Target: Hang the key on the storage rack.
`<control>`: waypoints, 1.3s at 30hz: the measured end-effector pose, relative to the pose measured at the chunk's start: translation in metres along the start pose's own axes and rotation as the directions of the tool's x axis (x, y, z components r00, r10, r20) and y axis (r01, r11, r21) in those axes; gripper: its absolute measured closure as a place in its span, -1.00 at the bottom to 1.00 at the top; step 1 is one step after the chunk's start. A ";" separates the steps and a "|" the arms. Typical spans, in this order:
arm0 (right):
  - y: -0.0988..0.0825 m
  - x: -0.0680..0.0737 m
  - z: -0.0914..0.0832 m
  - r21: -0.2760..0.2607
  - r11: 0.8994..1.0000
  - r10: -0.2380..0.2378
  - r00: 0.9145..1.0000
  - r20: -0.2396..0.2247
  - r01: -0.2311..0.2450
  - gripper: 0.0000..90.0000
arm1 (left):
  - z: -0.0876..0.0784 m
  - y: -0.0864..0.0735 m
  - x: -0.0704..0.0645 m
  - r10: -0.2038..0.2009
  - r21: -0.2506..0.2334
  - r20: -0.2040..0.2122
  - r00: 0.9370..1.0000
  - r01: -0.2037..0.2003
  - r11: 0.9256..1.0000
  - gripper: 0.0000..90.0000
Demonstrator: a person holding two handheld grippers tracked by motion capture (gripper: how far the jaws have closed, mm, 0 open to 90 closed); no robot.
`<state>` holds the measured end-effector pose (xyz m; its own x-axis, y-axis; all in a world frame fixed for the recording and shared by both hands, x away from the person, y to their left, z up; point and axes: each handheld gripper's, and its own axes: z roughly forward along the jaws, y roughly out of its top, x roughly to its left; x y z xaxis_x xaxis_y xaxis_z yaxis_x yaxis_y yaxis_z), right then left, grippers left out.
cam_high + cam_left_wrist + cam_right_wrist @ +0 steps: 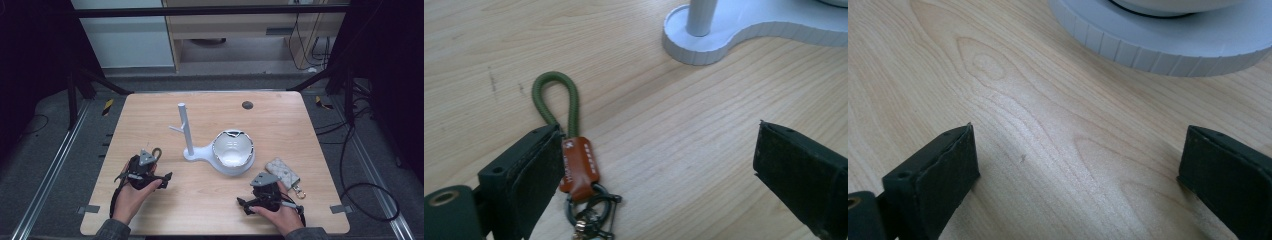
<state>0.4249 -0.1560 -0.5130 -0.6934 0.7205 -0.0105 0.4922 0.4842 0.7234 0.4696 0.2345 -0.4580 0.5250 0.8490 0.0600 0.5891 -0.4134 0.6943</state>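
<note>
Keychain point(574, 150), green cord loop with orange tab, lies on your table point(674, 125) against one pad of your left claw point(651, 165), whose jaws stand wide; your right claw point(1078, 170) gapes empty.

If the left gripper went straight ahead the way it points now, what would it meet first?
Probably the green cord loop of the keychain lying by one jaw of the open left gripper; farther on, the white stand's base. Depth is unclear.

The only marking is a small pale emblem and a line of stamped lettering on the brown leather tab point(579, 170) of the green cord keychain point(556, 102), lower left of the left gripper view, too small to read.
</note>
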 end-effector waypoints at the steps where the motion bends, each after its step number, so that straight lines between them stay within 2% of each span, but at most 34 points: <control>1: 0.000 -0.001 0.001 -0.002 1.000 0.002 1.000 0.001 -0.002 -0.96 | 0.000 0.002 0.001 0.006 0.012 -0.007 1.000 -0.006 1.000 -0.86; 4: 0.002 -0.004 0.002 0.000 1.000 0.019 1.000 0.012 -0.019 -0.97 | 0.002 0.006 0.006 0.006 0.041 -0.019 1.000 -0.006 0.999 -0.86; 9: 0.003 -0.007 0.004 0.002 1.000 0.026 0.999 0.019 -0.026 -0.98 | 0.001 0.013 0.013 0.008 0.078 -0.031 0.999 -0.006 0.997 -0.75; 13: 0.004 -0.007 0.004 0.003 1.000 0.026 0.999 0.019 -0.026 -0.98 | 0.001 0.019 0.021 0.016 0.149 -0.034 0.999 -0.011 0.989 -0.69; 18: 0.003 -0.007 0.004 0.001 1.000 0.026 0.999 0.019 -0.026 -0.98 | -0.001 0.025 0.031 0.004 0.186 -0.043 0.999 0.004 0.982 -0.59; 21: 0.004 -0.007 0.004 0.003 1.000 0.026 0.999 0.019 -0.026 -0.98 | -0.002 0.028 0.038 -0.030 0.203 -0.049 0.998 0.039 0.978 -0.47; 25: 0.004 -0.007 0.004 0.004 1.000 0.027 0.999 0.019 -0.028 -0.98 | -0.001 0.028 0.041 -0.043 0.232 -0.044 0.998 0.052 0.971 -0.38; 27: 0.004 -0.006 0.004 0.003 1.000 0.028 0.999 0.018 -0.028 -0.98 | 0.001 0.028 0.043 -0.062 0.234 -0.040 0.997 0.069 0.970 -0.32; 29: 0.004 -0.006 0.004 0.003 1.000 0.028 0.999 0.018 -0.028 -0.98 | 0.004 0.028 0.044 -0.067 0.248 -0.039 0.997 0.075 0.966 -0.30; 31: 0.004 -0.006 0.004 0.003 1.000 0.028 0.999 0.018 -0.028 -0.98 | 0.008 0.027 0.045 -0.093 0.253 -0.027 0.995 0.097 0.963 -0.28; 34: 0.004 -0.006 0.004 0.003 1.000 0.028 0.999 0.018 -0.028 -0.98 | 0.015 0.025 0.047 -0.106 0.285 -0.018 0.994 0.107 0.953 -0.22; 37: 0.003 -0.006 0.004 0.001 1.000 0.028 0.999 0.020 -0.028 -0.98 | 0.019 0.024 0.046 -0.128 0.296 -0.007 0.992 0.124 0.947 -0.14; 39: 0.003 -0.006 0.004 0.001 1.000 0.028 0.999 0.020 -0.028 -0.98 | 0.021 0.025 0.045 -0.127 0.298 -0.015 0.992 0.126 0.946 -0.09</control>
<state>0.4330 -0.1570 -0.5132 -0.6686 0.7436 -0.0043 0.5120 0.4644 0.7226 0.5211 0.2553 -0.4530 0.4368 0.8994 -0.0183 0.8064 -0.3825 0.4510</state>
